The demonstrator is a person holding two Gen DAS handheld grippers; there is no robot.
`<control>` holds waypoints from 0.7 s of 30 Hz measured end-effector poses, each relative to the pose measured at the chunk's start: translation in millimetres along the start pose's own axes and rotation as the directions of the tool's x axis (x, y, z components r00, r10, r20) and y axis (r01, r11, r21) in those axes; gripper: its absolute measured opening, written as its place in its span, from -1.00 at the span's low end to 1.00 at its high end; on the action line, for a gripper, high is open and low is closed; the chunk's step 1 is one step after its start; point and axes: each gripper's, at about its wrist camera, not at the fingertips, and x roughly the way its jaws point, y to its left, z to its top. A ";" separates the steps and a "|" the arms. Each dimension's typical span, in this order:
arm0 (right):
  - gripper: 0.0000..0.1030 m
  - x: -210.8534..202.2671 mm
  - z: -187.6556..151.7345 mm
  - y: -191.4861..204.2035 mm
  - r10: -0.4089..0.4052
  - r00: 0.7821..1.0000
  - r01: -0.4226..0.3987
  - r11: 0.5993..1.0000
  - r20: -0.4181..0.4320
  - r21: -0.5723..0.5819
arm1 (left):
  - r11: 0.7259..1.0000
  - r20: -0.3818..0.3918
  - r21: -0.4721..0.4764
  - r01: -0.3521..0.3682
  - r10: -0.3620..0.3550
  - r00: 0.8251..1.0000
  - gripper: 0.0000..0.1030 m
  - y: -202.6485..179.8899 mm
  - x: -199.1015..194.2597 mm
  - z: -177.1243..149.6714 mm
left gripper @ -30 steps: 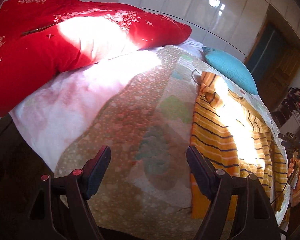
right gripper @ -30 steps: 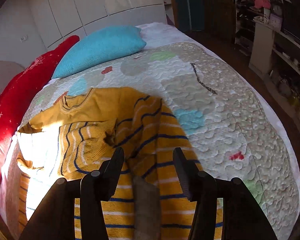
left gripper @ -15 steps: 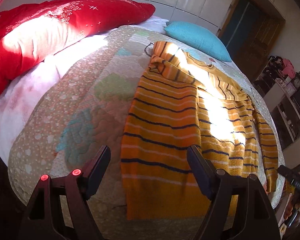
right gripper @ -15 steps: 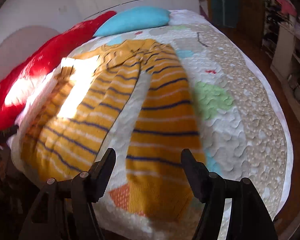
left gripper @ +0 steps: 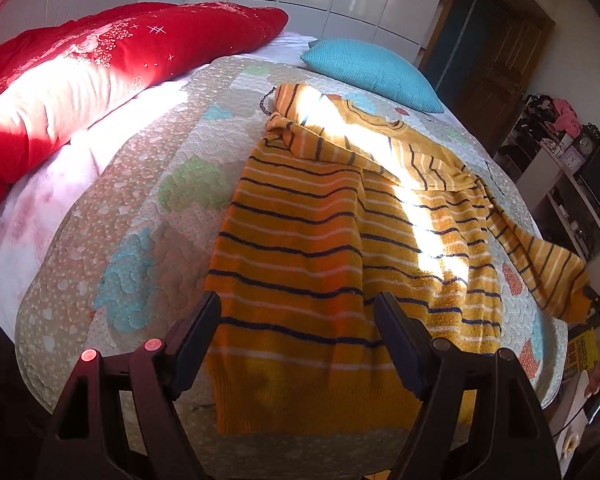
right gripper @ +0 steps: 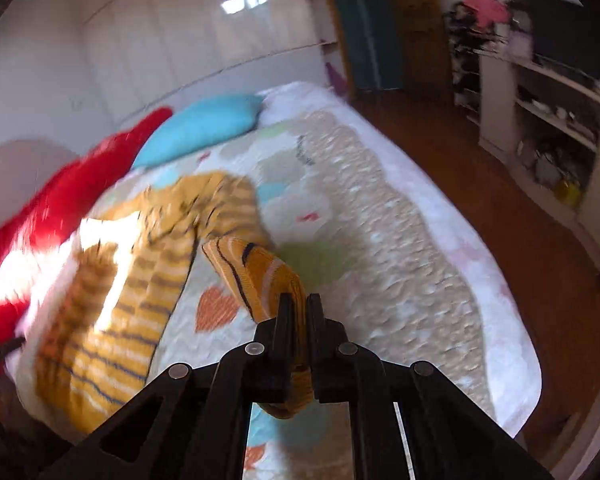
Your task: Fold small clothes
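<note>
A yellow-orange striped sweater (left gripper: 312, 240) lies spread on the quilted bed, hem toward me, neck at the far end. My left gripper (left gripper: 296, 328) is open above the hem, its fingers either side of the sweater's near left part, holding nothing. My right gripper (right gripper: 298, 312) is shut on a sleeve (right gripper: 260, 276) of the sweater and holds it lifted off the quilt; the rest of the sweater (right gripper: 140, 280) lies to the left, blurred. That raised sleeve also shows in the left wrist view (left gripper: 552, 272) at the far right.
A red duvet (left gripper: 80, 80) lies along the bed's left side and a teal pillow (left gripper: 372, 72) at the far end. The patterned quilt (left gripper: 140, 200) covers the bed. White shelves (right gripper: 548, 120) with clutter stand to the right across a wooden floor (right gripper: 480, 208).
My right gripper has closed on a sleeve and lifted it. The left gripper has moved closer over the sweater's hem and stayed open.
</note>
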 end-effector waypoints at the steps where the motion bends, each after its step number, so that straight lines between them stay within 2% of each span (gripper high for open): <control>1: -0.86 -7.0 10.4 -21.3 -0.020 0.999 0.017 0.997 0.033 0.073 | 1.000 0.001 -0.009 0.004 -0.004 1.000 0.51 2.1 -0.4 0.4; 3: -0.89 -16.8 25.8 -60.7 -0.046 0.996 0.030 0.975 0.071 0.218 | 1.000 0.003 -0.018 0.008 -0.008 1.000 0.51 5.7 -0.6 0.3; 5: -0.89 -17.4 36.8 -89.9 -0.032 0.996 0.005 0.943 0.077 0.334 | 1.000 0.002 -0.021 0.011 -0.011 1.000 0.51 8.4 0.4 -0.2; 7: -0.89 -10.5 44.9 -102.2 0.016 0.997 -0.044 0.917 0.073 0.396 | 0.999 0.000 -0.028 0.017 -0.017 1.000 0.51 11.1 1.7 -0.9; 9: -0.89 -4.9 53.2 -93.0 0.049 0.997 -0.072 0.917 0.067 0.393 | 0.999 0.001 -0.040 0.025 -0.025 1.000 0.51 14.6 2.6 -2.1; 12: -0.89 6.6 69.7 -55.2 0.120 0.991 -0.135 0.926 0.064 0.353 | 0.998 0.002 -0.057 0.041 -0.041 0.999 0.51 22.4 2.5 -4.3; 15: -0.89 24.9 92.5 2.5 0.217 0.974 -0.224 0.923 0.057 0.312 | 0.997 0.012 -0.066 0.048 -0.047 0.999 0.51 31.7 -1.8 -6.2; 18: -0.89 47.5 120.2 77.6 0.308 0.951 -0.308 0.922 0.039 0.234 | 0.998 0.048 -0.057 0.036 -0.033 0.998 0.51 42.0 -11.9 -7.9; 21: -0.89 76.3 140.7 164.0 0.398 0.917 -0.393 0.909 -0.008 0.137 | 0.999 0.080 -0.047 0.005 -0.001 0.997 0.56 53.9 -19.3 -10.3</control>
